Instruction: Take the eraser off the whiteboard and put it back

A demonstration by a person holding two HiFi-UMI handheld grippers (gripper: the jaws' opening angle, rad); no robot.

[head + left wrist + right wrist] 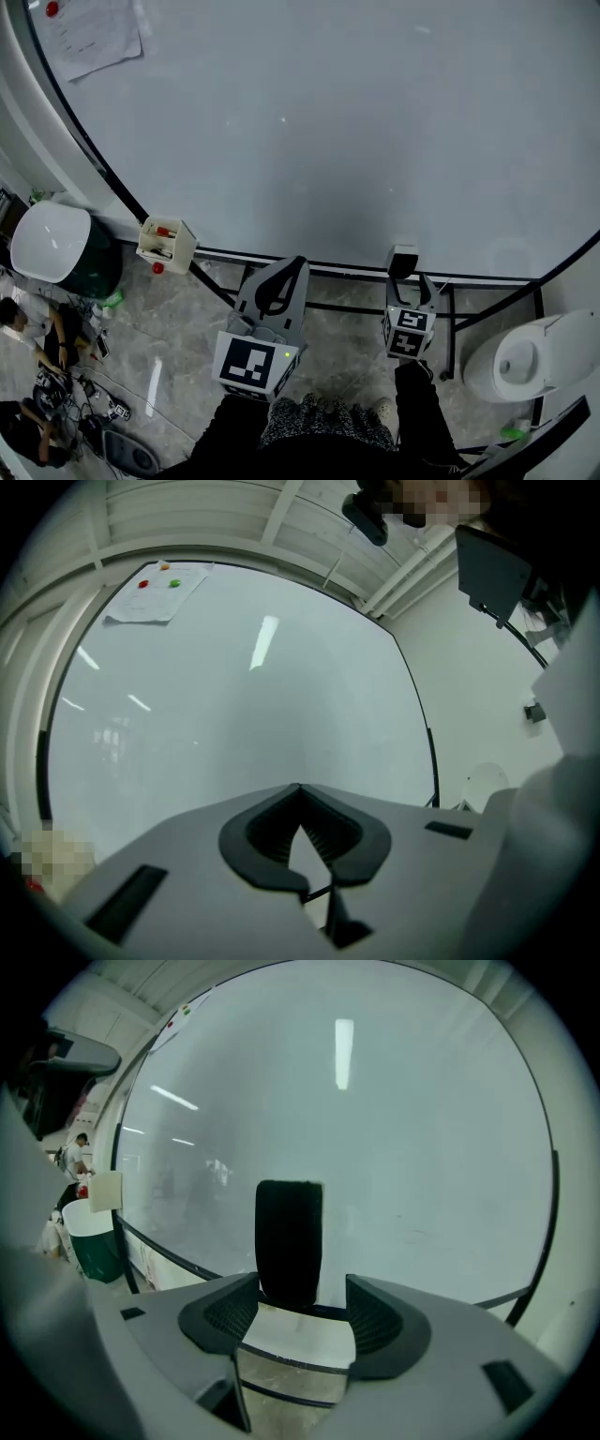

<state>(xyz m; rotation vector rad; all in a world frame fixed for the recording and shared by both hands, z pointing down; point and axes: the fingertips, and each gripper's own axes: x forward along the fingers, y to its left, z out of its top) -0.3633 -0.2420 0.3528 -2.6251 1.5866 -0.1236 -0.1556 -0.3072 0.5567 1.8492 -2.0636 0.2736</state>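
Observation:
The eraser (403, 261), a small block with a black felt face (289, 1239), sits on the whiteboard (328, 122) near its bottom edge. My right gripper (411, 281) is just below it, open. In the right gripper view the eraser stands upright straight ahead, its lower end reaching between the two spread jaws of the right gripper (302, 1299), nearer the left one; neither pad visibly presses it. My left gripper (296, 264) hangs to the left, pointing at the board's lower frame. The left gripper (300, 791) has its jaw tips together and holds nothing.
A paper sheet (94, 33) is pinned at the board's top left. A small white marker box (166, 242) hangs at the lower left edge. A white-lidded green bin (56, 248) stands left, a white bin (539, 356) right. A seated person (28, 323) and cables lie on the floor.

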